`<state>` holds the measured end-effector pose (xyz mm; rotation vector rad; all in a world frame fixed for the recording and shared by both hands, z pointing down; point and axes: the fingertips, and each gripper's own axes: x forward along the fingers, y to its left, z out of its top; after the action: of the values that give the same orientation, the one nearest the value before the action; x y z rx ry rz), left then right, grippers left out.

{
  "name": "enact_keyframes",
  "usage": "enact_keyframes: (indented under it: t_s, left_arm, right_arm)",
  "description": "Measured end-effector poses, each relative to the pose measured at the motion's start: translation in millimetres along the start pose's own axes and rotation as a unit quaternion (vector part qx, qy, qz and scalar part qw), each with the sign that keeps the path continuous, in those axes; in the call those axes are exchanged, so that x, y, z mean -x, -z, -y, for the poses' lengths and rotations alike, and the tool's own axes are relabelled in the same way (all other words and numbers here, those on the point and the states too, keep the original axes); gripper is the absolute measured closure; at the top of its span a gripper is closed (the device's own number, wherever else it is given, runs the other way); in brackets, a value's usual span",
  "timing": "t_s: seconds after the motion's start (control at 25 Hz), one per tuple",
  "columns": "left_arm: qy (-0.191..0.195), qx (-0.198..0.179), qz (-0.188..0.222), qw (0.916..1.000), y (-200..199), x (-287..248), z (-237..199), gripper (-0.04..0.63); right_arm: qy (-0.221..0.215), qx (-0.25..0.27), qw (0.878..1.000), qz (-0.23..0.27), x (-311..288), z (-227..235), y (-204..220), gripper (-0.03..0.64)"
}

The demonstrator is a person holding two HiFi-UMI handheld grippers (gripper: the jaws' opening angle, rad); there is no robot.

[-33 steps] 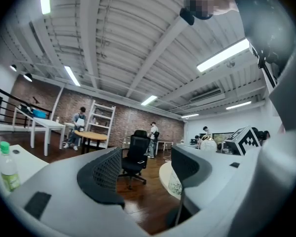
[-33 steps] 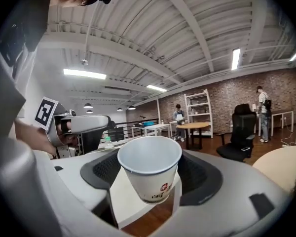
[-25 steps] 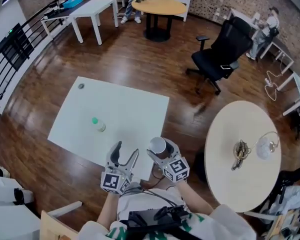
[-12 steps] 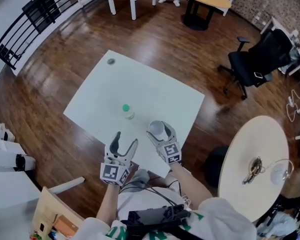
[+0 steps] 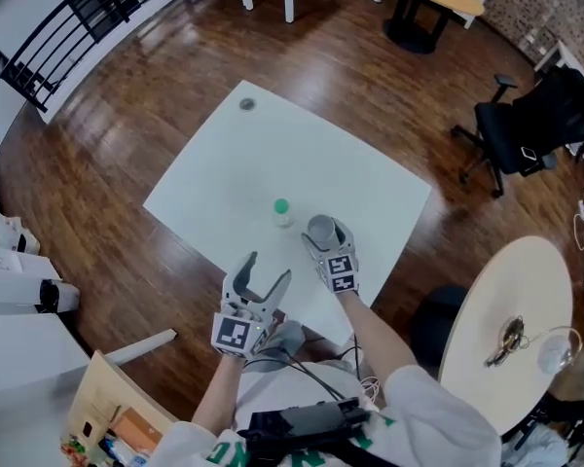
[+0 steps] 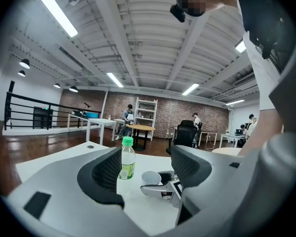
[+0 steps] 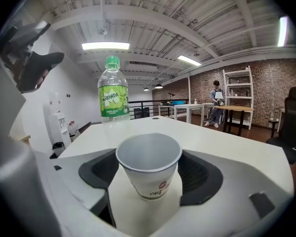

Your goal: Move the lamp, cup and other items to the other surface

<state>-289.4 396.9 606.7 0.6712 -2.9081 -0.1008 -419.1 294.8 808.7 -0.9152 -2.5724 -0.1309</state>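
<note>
A white paper cup [image 5: 321, 229] stands low over the near part of the square white table [image 5: 224, 163], between the jaws of my right gripper [image 5: 322, 233]. In the right gripper view the cup [image 7: 149, 164] fills the gap and its rim meets both pads; the jaws have just been easing wider. A green-capped soda bottle [image 5: 281, 211] stands upright just left of the cup. My left gripper [image 5: 270, 272] hovers open and empty at the table's near edge, with the bottle [image 6: 127, 158] and cup [image 6: 151, 177] ahead of it. On the round table [image 5: 506, 280] at right are a lamp [image 5: 555, 350] and keys [image 5: 511, 337].
A small grey disc [image 5: 247, 104] lies at the white table's far corner. A black office chair [image 5: 530, 125] stands beyond the round table. A black railing [image 5: 88, 17] runs along the upper left, and boxes sit at the lower left.
Both grippers have moved forward over the white table. The right one has come down with the cup, close beside the bottle. The round table has slid toward the right edge of the view.
</note>
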Motion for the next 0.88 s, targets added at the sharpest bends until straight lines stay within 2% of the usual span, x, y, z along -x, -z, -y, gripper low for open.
enact_keyframes:
  t_s: [0.04, 0.24, 0.36, 0.52, 0.64, 0.88]
  left_arm:
    - [0.0, 0.002, -0.003, 1.0, 0.8, 1.0, -1.0, 0.287]
    - [0.006, 0.026, -0.003, 0.9996, -4.9, -2.7, -0.5, 0.287]
    - [0.028, 0.021, 0.009, 0.9993, -15.6, -11.9, 8.9, 0.287]
    - [0.068, 0.014, 0.012, 0.9975, -25.4, -19.2, 34.0, 0.287]
    - [0.11, 0.013, 0.012, 0.9938, -40.2, -24.3, 64.1, 0.287]
    - [0.194, 0.015, 0.025, 0.9806, -74.5, -38.3, 165.6, 0.287]
  right_arm:
    - [-0.003, -0.001, 1.0, -0.002, -1.7, -1.0, 3.1, 0.196]
    - [0.002, -0.011, 1.0, 0.018, 15.5, -4.1, -13.4, 0.181]
    - [0.023, -0.028, 0.998, 0.047, 46.2, 6.3, -32.4, 0.181]
    - [0.063, -0.016, 0.995, 0.081, 108.5, 20.6, -51.7, 0.183]
    - [0.097, -0.031, 0.989, 0.107, 169.9, 29.5, -81.1, 0.184]
    - [0.182, -0.036, 0.97, 0.157, 320.4, 62.7, -115.9, 0.187]
